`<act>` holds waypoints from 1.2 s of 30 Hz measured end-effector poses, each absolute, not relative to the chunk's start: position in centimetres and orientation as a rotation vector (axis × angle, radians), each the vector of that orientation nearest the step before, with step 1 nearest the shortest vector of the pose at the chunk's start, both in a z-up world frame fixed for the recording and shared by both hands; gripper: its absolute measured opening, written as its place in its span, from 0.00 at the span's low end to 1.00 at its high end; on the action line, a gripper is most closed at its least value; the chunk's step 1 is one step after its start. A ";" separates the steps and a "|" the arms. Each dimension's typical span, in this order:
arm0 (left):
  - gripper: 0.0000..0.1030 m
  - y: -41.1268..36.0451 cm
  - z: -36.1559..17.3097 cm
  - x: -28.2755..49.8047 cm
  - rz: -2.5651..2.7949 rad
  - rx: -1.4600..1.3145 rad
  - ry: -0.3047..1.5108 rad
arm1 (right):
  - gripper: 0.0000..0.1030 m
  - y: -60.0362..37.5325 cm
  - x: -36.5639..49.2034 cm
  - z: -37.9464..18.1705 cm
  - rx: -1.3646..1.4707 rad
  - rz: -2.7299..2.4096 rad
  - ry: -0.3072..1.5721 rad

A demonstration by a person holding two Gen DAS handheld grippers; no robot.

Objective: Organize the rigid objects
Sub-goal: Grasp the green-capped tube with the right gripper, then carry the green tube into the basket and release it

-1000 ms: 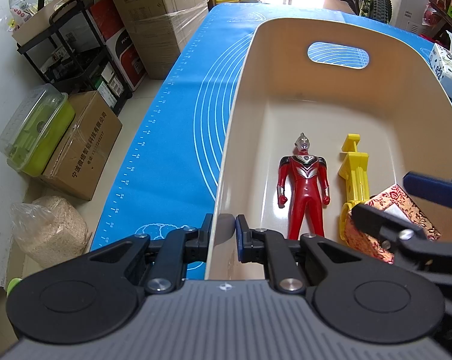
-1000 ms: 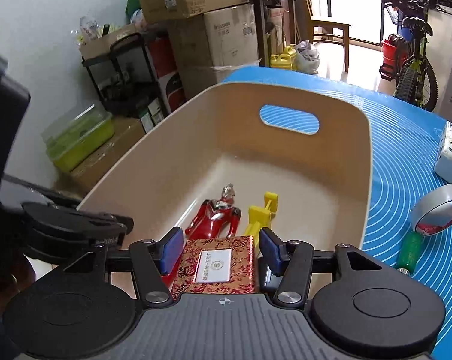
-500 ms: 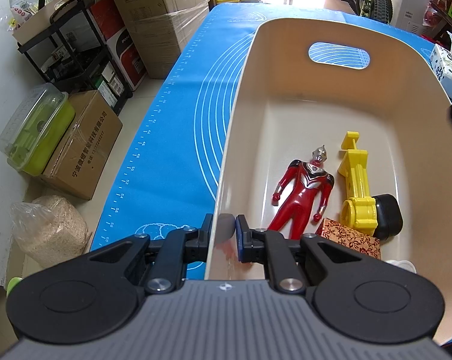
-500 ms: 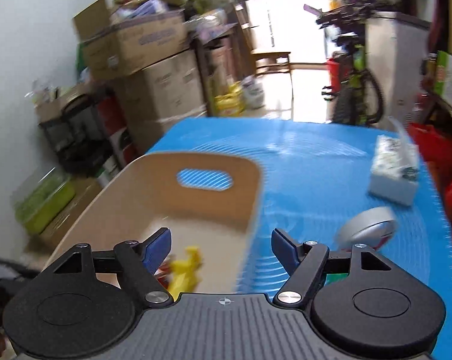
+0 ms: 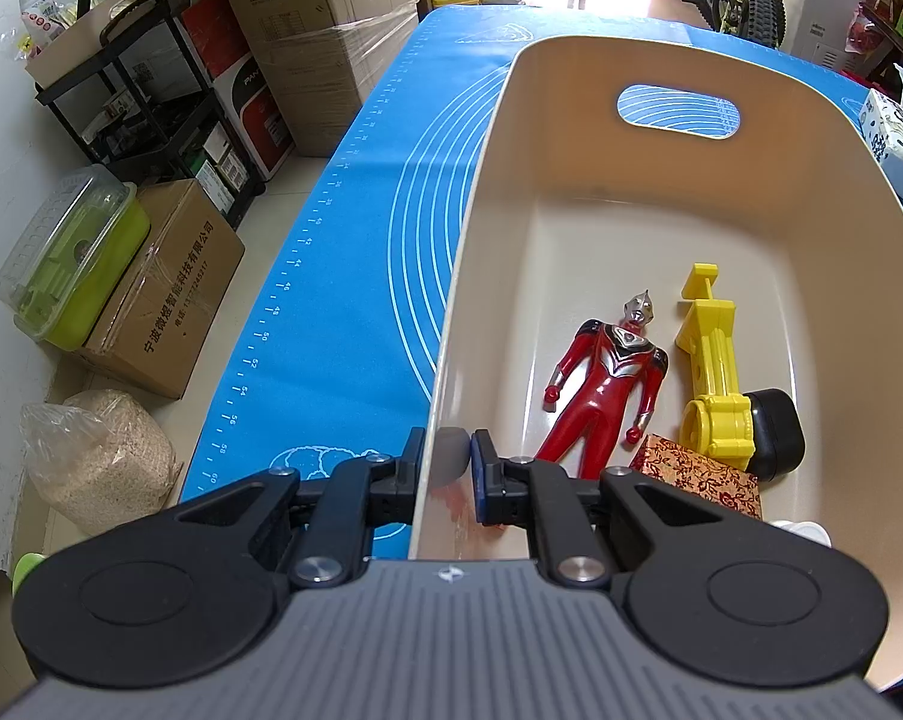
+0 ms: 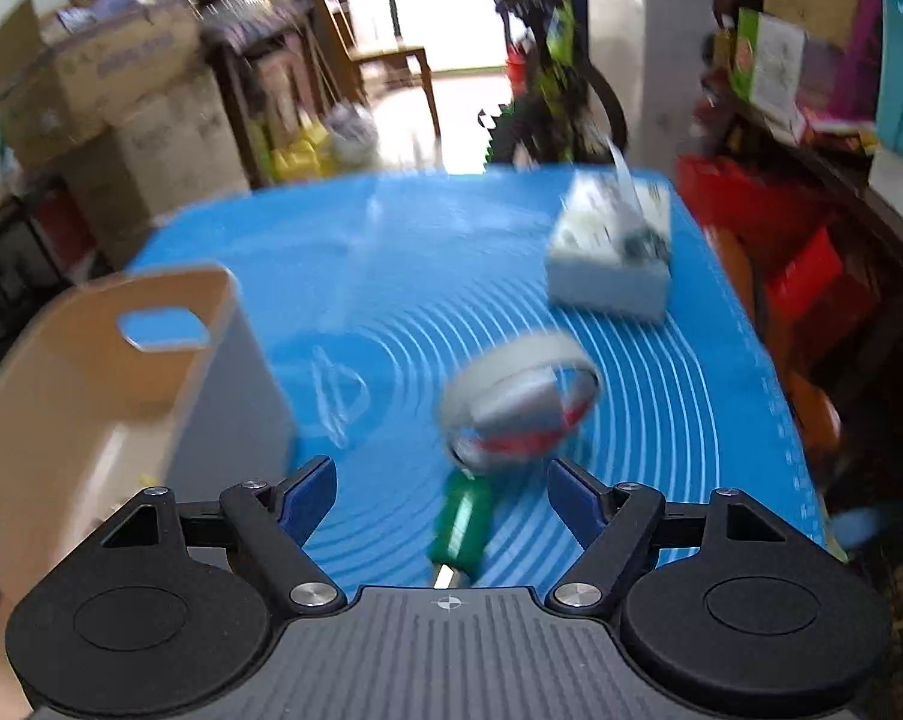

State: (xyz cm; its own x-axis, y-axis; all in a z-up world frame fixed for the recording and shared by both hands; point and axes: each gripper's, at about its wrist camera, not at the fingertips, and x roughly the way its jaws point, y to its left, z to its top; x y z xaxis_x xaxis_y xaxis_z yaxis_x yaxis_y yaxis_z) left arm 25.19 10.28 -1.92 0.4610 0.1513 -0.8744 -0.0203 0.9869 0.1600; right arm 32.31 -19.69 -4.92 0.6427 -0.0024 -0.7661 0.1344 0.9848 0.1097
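My left gripper (image 5: 445, 468) is shut on the near left wall of the beige bin (image 5: 469, 276). Inside the bin lie a red hero figure (image 5: 601, 384), a yellow toy with a black cap (image 5: 715, 378) and a red patterned box (image 5: 697, 474). My right gripper (image 6: 442, 492) is open and empty above the blue mat (image 6: 403, 276). Just ahead of it lie a green-handled tool (image 6: 466, 522) and a grey tape roll (image 6: 520, 402). The bin (image 6: 91, 372) stands to its left. The right wrist view is blurred.
A white tissue box (image 6: 613, 252) sits on the mat at the far right, and it also shows in the left wrist view (image 5: 895, 144). Cardboard boxes (image 5: 169, 294), a black shelf (image 5: 151, 120) and a green container (image 5: 67, 258) stand on the floor left of the table.
My right gripper let go of the red patterned box into the bin, opened, and swung right over the mat toward the tape roll and tool. My left gripper kept its hold on the bin wall.
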 end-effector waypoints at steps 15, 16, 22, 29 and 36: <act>0.16 10.3 -1.9 25.2 0.107 0.134 1.087 | 0.72 -18.2 33.8 -10.9 0.057 -0.107 0.939; 0.16 10.3 -1.9 25.2 0.107 0.134 1.088 | 0.72 -18.0 33.7 -11.0 0.045 -0.103 0.926; 0.17 10.3 -1.9 25.2 0.107 0.133 1.088 | 0.55 -17.6 33.4 -10.8 0.037 -0.087 0.912; 0.17 10.3 -1.9 25.2 0.106 0.133 1.088 | 0.33 -16.6 33.4 -10.5 -0.001 -0.076 0.921; 0.17 10.3 -1.9 25.2 0.107 0.132 1.089 | 0.33 -16.8 33.2 -10.3 0.028 -0.089 0.952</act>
State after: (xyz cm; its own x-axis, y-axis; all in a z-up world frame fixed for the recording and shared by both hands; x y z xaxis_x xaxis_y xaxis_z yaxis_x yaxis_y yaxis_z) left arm 25.20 10.33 -1.91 0.4599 0.1511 -0.8750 -0.0214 0.9870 0.1592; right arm 33.22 -16.82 -10.29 0.5763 -0.0639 -0.8147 0.0883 0.9960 -0.0157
